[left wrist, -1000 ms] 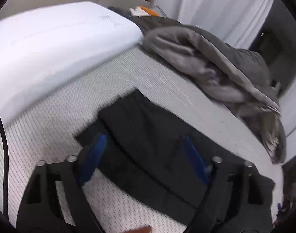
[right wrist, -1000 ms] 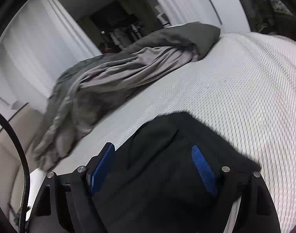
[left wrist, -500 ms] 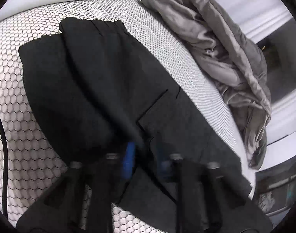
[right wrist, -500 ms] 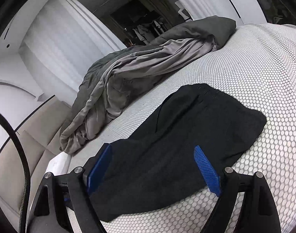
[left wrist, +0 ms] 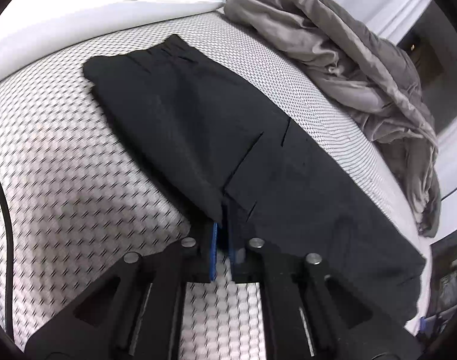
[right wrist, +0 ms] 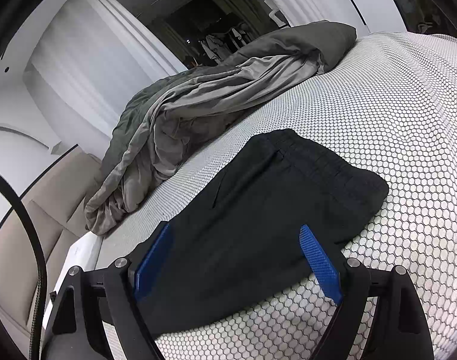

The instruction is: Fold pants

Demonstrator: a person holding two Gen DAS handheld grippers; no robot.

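Down onto the black pants (left wrist: 216, 138) on the bed (left wrist: 63, 180) comes the left hand-held gripper (left wrist: 222, 240), now pinching their edge. Right hand-held gripper (right wrist: 234, 258) stays wide. Thin grip; cloth may slip out.

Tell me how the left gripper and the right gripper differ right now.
The left gripper has just closed: its blue fingers stand nearly together, pinching an edge of the black pants. The right gripper is wide open, its fingers far apart, gripping nothing; the pants merely show between them. Both have blue ribbed pads on black frames and point down toward the pants on the bed.
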